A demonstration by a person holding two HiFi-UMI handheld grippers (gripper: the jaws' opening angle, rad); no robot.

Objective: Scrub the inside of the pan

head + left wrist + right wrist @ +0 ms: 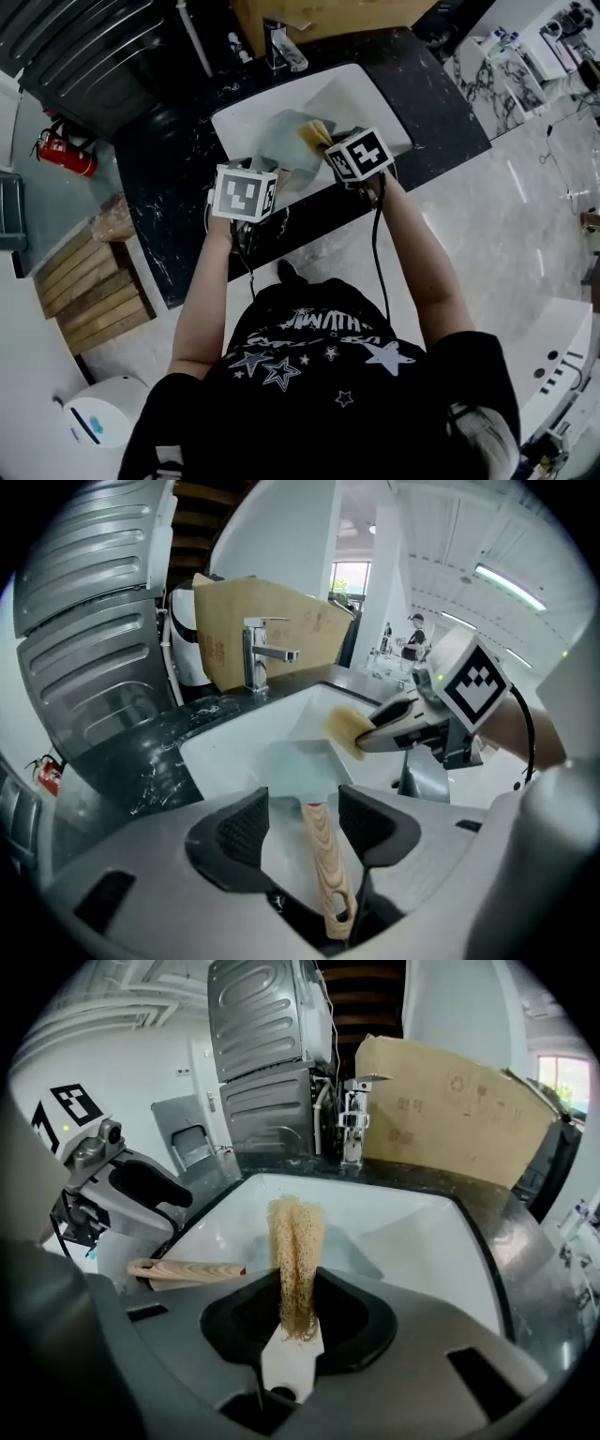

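Seeing pan [295, 766] down inside the white sink [412, 1232], directly ahead of left claw [302, 803] and just past its tips. Reading it as square and shallow, dull grey-blue metal with low straight walls. Tracing its handle [323, 855] back between the left jaws and deep into the throat: flat pale wood with darker grain and a hang-hole at the end. Reading the left jaws as partly apart, with the handle lying against one ribbed black pad and a gap showing at the other. Not looking clamped.

Seeing right claw [298, 1283] closed tight on sponge [296, 1241]. Noting a tan, coarse, fibrous scrubber, folded double and sticking out past the tips. Placing it, from the left gripper view, at the pan's far right edge. Not managing to confirm contact. Spotting the wooden handle again in the right gripper view, low and left of the right jaws, pointing toward the left claw.

Noting sink as glossy, rectangular, with rounded corners, set in a black marbled desk [169, 187]. Seeing chrome faucet [258, 653] behind the basin, with brown cardboard [450, 1101] standing behind that.
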